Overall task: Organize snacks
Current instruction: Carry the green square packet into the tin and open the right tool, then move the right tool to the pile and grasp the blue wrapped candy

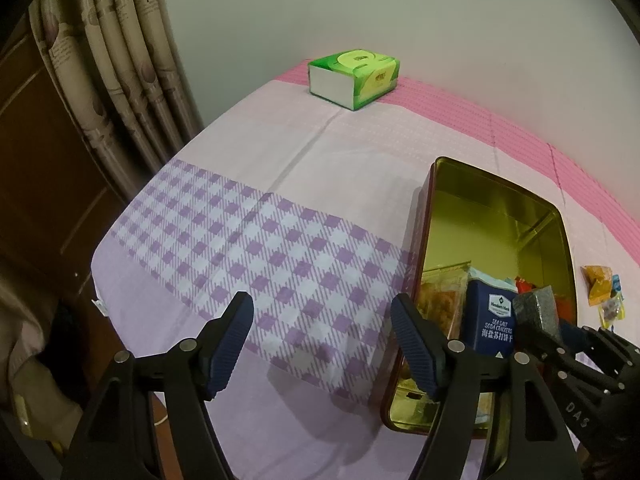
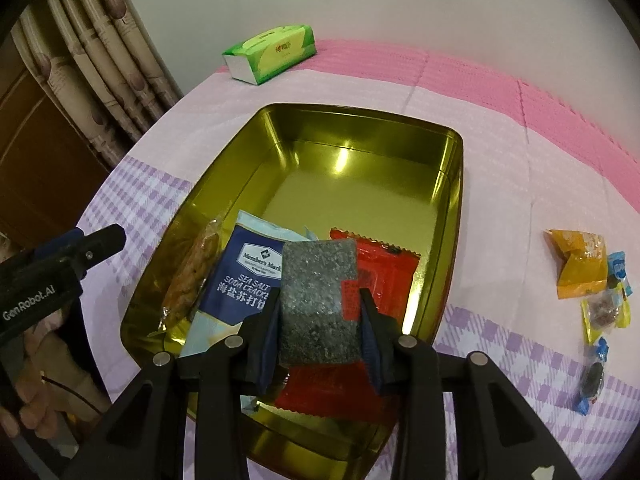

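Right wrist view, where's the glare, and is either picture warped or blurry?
Right wrist view: bright glare spots on the gold tin's far wall and floor; the grey speckled packet in the right gripper is sharp. Left wrist view: less glare on the tin, the left gripper casts a soft shadow on the checked cloth. Both views: fisheye bending, dark corners.

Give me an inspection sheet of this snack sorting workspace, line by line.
Surface: table under pink and purple checked cloth.
Job's things: gold tin holding cracker pack, red packet, clear-wrapped snack; loose wrapped snacks beside the tin.
Clutter: green tissue box.
Grippers: right tool shut on grey speckled packet above tin; left tool open, empty.
Cables: nothing seen.
Surroundings: curtain, wall.
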The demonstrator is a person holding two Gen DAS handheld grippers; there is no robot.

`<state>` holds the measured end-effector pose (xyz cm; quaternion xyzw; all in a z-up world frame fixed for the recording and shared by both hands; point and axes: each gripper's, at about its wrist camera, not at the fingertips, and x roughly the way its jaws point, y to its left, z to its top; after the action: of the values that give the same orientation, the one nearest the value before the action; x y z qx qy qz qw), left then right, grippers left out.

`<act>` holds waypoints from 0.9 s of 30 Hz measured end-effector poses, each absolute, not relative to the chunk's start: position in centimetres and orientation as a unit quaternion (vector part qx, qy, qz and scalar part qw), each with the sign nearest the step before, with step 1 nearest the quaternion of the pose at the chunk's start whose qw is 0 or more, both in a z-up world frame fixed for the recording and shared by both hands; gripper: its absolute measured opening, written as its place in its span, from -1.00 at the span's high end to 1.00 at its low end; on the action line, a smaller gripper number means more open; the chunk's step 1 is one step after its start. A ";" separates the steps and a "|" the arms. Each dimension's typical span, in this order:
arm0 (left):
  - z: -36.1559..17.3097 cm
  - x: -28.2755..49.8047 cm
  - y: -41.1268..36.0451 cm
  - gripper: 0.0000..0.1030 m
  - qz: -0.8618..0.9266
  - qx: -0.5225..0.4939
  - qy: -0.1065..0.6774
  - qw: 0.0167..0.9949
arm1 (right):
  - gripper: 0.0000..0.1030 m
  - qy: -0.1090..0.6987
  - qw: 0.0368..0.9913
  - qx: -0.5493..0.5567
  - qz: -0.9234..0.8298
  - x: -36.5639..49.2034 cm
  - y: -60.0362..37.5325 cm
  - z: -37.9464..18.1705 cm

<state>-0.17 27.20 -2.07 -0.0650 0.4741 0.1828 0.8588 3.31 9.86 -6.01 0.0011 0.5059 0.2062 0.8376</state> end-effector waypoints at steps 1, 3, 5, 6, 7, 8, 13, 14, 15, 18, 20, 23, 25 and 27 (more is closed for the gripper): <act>-2.1 -0.2 27.2 -0.39 0.182 -0.065 0.475 0.859 | 0.32 0.504 0.838 0.002 0.207 3.3 9.8 -5.9; -2.1 -0.1 27.2 -0.39 0.182 -0.065 0.475 0.858 | 0.30 0.502 0.839 0.001 0.210 3.3 9.7 -5.6; -2.1 -0.1 27.2 -0.40 0.181 -0.065 0.475 0.859 | 0.28 0.499 0.841 0.002 0.211 3.2 9.6 -5.4; -2.1 -0.1 27.2 -0.40 0.181 -0.064 0.475 0.859 | 0.27 0.498 0.841 0.003 0.211 3.3 9.6 -5.3; -2.2 -0.1 27.2 -0.40 0.181 -0.063 0.476 0.858 | 0.25 0.497 0.841 0.003 0.211 3.3 9.5 -5.2; -2.2 -0.1 27.2 -0.40 0.181 -0.063 0.475 0.859 | 0.22 0.497 0.841 0.004 0.211 3.3 9.5 -5.2; -2.2 -0.2 27.0 -0.40 0.182 -0.063 0.475 0.858 | 0.14 0.492 0.845 0.004 0.209 3.0 9.2 -4.9; -2.2 -0.2 27.0 -0.40 0.182 -0.063 0.475 0.859 | 0.13 0.491 0.846 0.006 0.209 2.9 9.1 -4.8; -2.2 -0.2 27.0 -0.40 0.182 -0.063 0.475 0.859 | 0.12 0.490 0.846 0.007 0.210 2.9 9.0 -4.7; -2.2 0.0 26.9 -0.40 0.180 -0.059 0.476 0.859 | 0.12 0.485 0.849 0.014 0.210 2.8 8.6 -4.3; -2.3 0.0 26.9 -0.40 0.178 -0.056 0.476 0.859 | 0.10 0.480 0.852 0.018 0.208 2.7 8.2 -3.9; -2.2 0.0 26.7 -0.40 0.178 -0.051 0.475 0.860 | 0.10 0.474 0.856 0.024 0.207 2.6 7.6 -3.4; -2.2 0.1 26.7 -0.40 0.177 -0.049 0.476 0.860 | 0.09 0.470 0.858 0.029 0.207 2.6 7.2 -3.1; -2.2 0.1 26.6 -0.40 0.176 -0.047 0.476 0.860 | 0.08 0.466 0.860 0.033 0.203 2.5 6.6 -2.7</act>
<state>0.06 26.59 -2.23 -0.0468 0.4761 0.1760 0.8603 2.47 6.61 -2.73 0.0335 0.4664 0.2033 0.8602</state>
